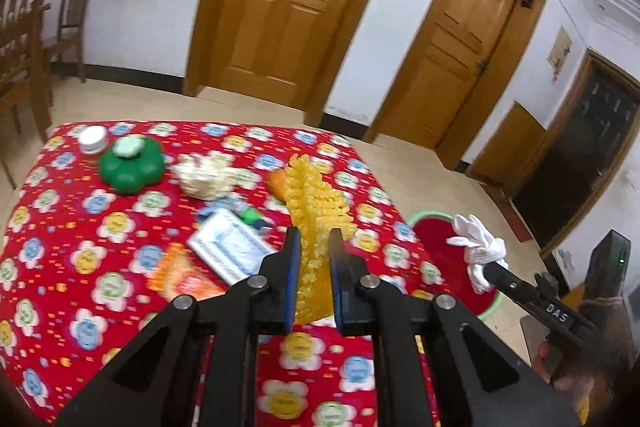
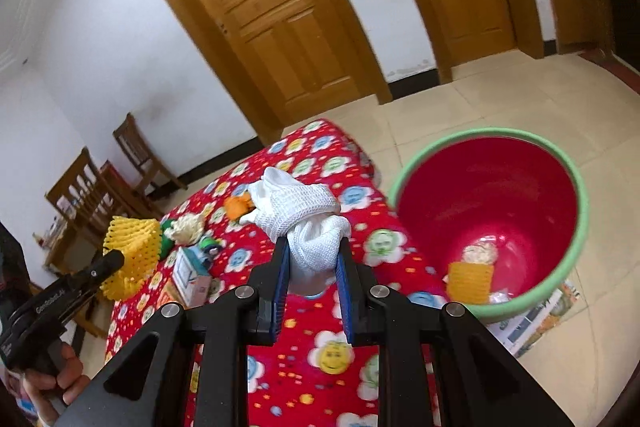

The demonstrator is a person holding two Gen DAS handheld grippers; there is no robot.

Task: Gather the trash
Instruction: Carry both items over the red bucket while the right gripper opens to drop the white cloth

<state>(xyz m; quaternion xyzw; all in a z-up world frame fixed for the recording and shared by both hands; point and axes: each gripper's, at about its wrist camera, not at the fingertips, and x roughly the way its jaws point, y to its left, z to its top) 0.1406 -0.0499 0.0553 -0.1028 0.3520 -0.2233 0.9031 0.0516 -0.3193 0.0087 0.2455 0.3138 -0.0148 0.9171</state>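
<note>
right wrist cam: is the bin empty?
No: the red bin already holds a yellow foam net and a pale crumpled wad at its bottom.

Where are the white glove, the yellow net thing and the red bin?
white glove [image 2: 308, 223]: right wrist view, knitted cuff.
yellow foam net [image 1: 316, 223]: left wrist view, middle.
red bin [image 2: 488, 211]: right wrist view, inner wall.
</note>
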